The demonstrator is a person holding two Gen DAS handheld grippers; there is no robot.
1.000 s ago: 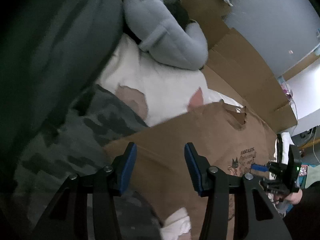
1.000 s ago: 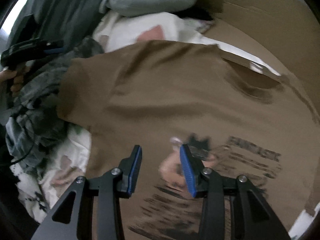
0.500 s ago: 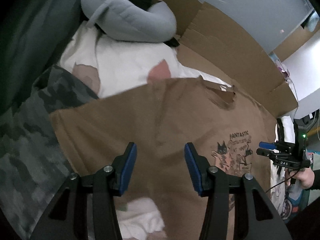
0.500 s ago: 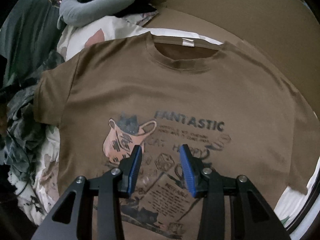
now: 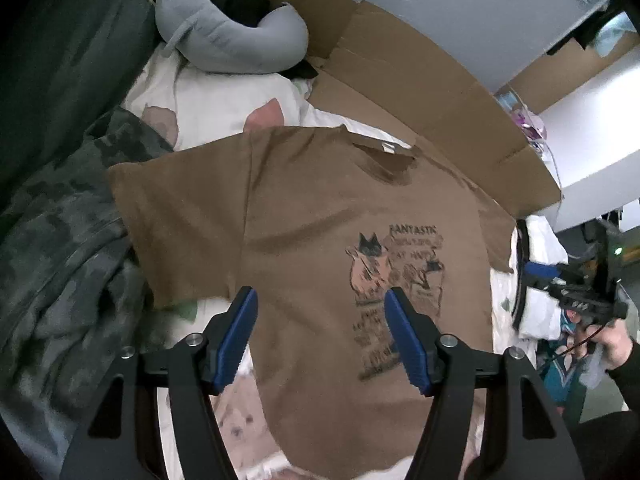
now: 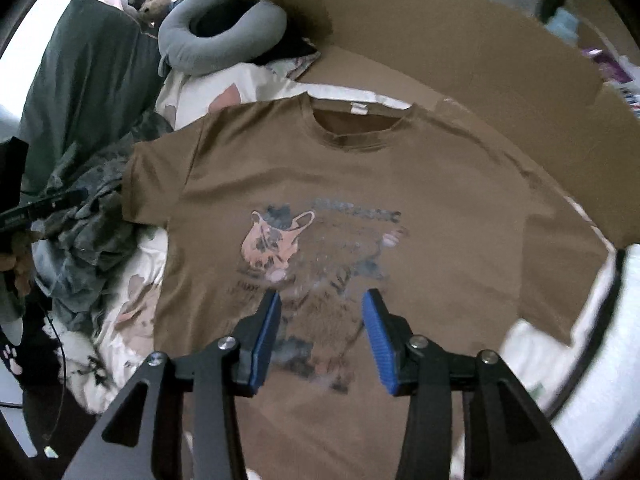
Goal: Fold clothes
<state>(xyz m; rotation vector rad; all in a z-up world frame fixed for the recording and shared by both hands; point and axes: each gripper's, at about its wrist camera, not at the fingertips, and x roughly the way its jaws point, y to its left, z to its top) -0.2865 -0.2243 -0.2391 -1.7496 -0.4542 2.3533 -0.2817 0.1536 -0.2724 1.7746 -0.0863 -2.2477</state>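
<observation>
I see the brown T-shirt [image 6: 360,184] spread flat on the bed, collar away from me, long axis straight ahead; my left gripper [image 5: 320,334] and right gripper [image 6: 320,336] hover wide open, empty, over its lower half.

Brown printed T-shirt [image 6: 360,184] spread flat on white patterned bedsheet [image 6: 132,300], collar toward flattened brown cardboard [image 6: 460,60] behind, crumpled camouflage garment [image 5: 60,248] at left, grey U-shaped neck pillow [image 5: 224,28] beyond on sheet, both open grippers above lower half.
</observation>
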